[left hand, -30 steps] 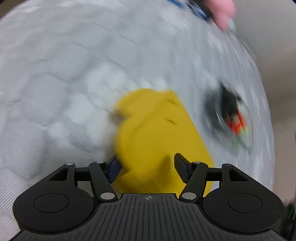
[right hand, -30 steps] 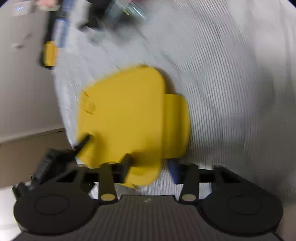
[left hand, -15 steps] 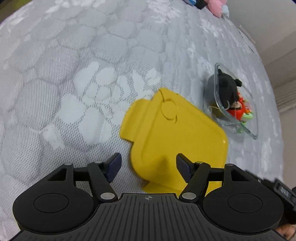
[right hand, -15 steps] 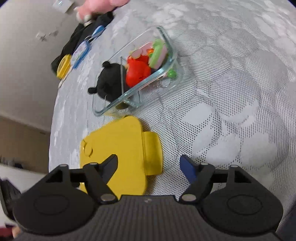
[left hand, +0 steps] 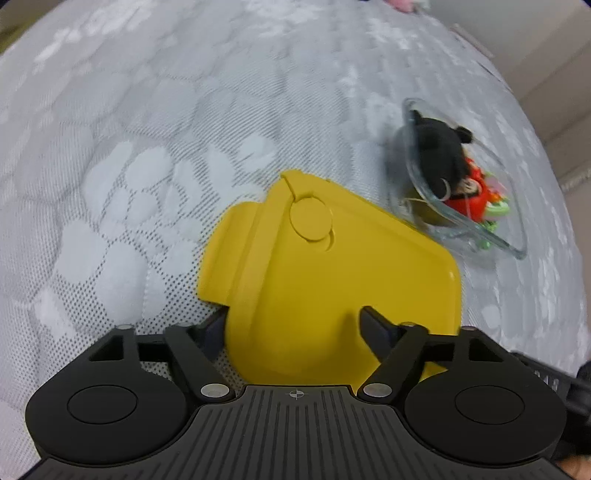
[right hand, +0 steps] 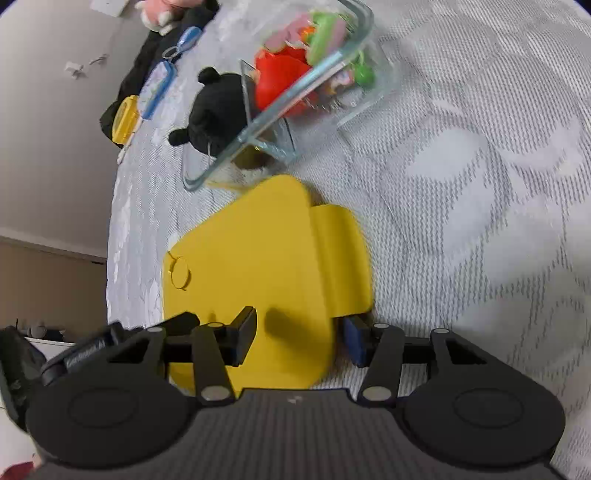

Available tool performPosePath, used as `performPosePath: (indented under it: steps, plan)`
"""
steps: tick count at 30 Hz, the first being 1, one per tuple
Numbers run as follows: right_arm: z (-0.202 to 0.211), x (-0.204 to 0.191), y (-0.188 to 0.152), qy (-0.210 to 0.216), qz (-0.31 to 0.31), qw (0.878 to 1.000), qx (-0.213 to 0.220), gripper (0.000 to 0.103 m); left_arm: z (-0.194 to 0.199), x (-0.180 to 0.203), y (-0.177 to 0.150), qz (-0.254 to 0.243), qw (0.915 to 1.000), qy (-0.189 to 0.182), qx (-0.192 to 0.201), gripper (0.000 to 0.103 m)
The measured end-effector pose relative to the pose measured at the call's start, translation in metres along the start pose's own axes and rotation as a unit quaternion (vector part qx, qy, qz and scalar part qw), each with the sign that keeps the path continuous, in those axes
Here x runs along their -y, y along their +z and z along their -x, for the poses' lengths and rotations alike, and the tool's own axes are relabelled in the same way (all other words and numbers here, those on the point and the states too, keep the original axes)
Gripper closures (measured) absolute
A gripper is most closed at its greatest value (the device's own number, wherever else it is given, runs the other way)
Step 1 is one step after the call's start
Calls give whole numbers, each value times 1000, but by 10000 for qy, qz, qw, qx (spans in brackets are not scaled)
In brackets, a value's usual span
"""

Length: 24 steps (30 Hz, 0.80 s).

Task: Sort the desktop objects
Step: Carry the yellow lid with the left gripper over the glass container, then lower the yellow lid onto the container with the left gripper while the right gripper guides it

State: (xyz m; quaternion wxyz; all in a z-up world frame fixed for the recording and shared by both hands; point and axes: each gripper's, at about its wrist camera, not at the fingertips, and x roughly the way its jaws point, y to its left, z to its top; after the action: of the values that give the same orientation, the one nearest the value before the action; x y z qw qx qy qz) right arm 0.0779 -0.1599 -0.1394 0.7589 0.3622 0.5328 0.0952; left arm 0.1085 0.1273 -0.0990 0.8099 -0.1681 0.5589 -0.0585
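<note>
A yellow lid with side tabs lies flat on the grey patterned cloth. Just behind it stands a glass container holding a black plush toy, a red toy and green pieces. My left gripper is open over the lid's near edge, one finger at the edge under the tab and the other above the lid's top. At the lid's opposite side, my right gripper has closing jaws that straddle a corner of the yellow lid; its pads do not press on it.
At the cloth's far corner lie a black fabric item, a yellow tag, blue pieces and a pink plush. A wall and the table's edge run along the left of the right wrist view.
Both grippers have moved in closer over the lid. The right jaws widened and then narrowed around its corner. The left finger now sits at the lid's edge.
</note>
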Motion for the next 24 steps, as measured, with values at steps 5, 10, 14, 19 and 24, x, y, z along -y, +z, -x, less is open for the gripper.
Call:
performPosePath:
  steps: [5,10,14,19,24]
  plan:
    - [9,1,-2,-47,231,9997,99,62,18,-2,-5,20,9993,74,358,58]
    - [39,-7,-1,83,537,9982,248,66,46,10,-17,-269,9963,48,810,62]
    - [62,-6,1,174,602,9980,107,67,63,22,-31,-393,9951,-17,906,62]
    - [90,2,2,263,585,9979,53,67,82,37,-47,-482,9938,-315,951,62]
    - [126,-5,9,347,852,9950,395,67,109,55,-44,-544,9885,-755,1193,62]
